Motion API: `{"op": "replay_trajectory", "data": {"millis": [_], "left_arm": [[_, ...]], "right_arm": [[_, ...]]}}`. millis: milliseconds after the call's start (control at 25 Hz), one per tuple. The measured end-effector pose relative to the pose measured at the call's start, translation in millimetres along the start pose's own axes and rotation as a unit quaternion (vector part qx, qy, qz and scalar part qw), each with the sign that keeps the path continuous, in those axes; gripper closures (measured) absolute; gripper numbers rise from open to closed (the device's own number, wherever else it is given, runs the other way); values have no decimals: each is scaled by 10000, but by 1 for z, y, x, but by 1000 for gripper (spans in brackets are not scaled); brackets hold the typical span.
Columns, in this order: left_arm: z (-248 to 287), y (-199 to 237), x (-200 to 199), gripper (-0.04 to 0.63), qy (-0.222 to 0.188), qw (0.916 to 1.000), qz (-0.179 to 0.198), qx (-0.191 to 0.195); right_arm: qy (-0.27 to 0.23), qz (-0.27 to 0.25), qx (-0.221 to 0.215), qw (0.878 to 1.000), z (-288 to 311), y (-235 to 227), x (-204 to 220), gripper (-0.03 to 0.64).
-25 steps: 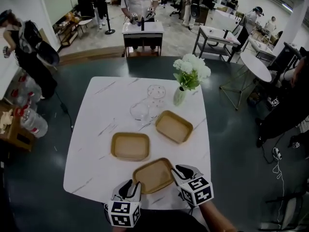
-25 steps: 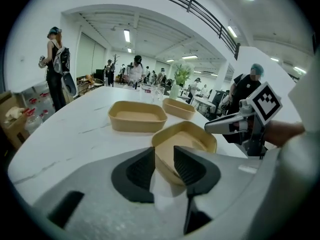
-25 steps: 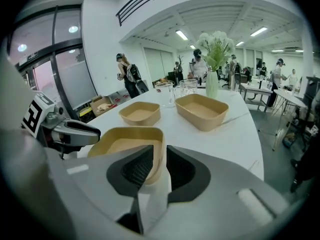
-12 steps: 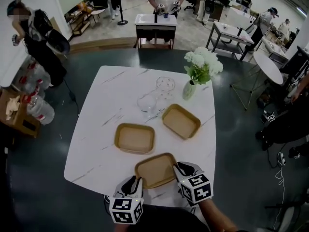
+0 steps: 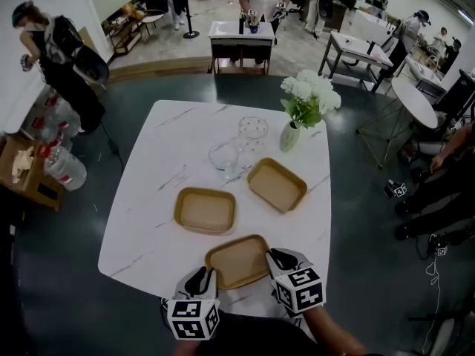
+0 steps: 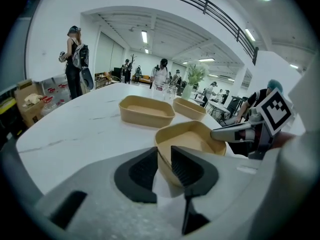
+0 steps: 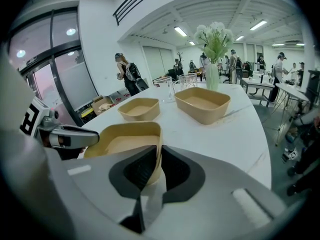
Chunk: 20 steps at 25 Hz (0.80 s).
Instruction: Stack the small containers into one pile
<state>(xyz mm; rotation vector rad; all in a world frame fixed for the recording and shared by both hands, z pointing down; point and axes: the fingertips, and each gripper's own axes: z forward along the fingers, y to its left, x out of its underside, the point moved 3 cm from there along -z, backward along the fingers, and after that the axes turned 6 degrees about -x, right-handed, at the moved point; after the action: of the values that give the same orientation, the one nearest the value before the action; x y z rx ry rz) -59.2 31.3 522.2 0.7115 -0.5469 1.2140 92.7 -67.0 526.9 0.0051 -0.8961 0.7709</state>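
Right gripper [image 7: 159, 165] has its jaws almost together, pinching the right-hand wall of the near container [image 5: 237, 262] with one pad inside and one outside; they have just been closing. Left gripper [image 6: 165, 159] straddles the same container's left wall. Its jaws have also just been closing but stand noticeably wider, with what looks like slack beside the wall, so I judge that grip not yet made. The near container sits at the near edge of the table [image 5: 141, 221]. A second container [image 5: 205, 211] lies just beyond it to the left and a third [image 5: 277, 185] farther off to the right, all apart and none stacked. Securing the first container looks like the step in hand. Next, the left jaws should finish closing, followed by a level two-handed lift and a square drop into the second container.
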Motion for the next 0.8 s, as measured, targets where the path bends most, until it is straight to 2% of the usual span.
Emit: {"op": "replay_trajectory", "data": {"millis": [160,600,800], "left_arm": [[1,-2,5,495,34,9998,-177,-39],[-5,-2,-2,548,-85,9966,-817,73],[-6,-1,-14,573,-207,9960,-854,182]], "right_arm": [[-17,27,36,10000,-3,1,2,592],[-176,484,-181,9985,-10,3,4,600],[-349,677,-235,9968,-14,3,-1,600]]}}
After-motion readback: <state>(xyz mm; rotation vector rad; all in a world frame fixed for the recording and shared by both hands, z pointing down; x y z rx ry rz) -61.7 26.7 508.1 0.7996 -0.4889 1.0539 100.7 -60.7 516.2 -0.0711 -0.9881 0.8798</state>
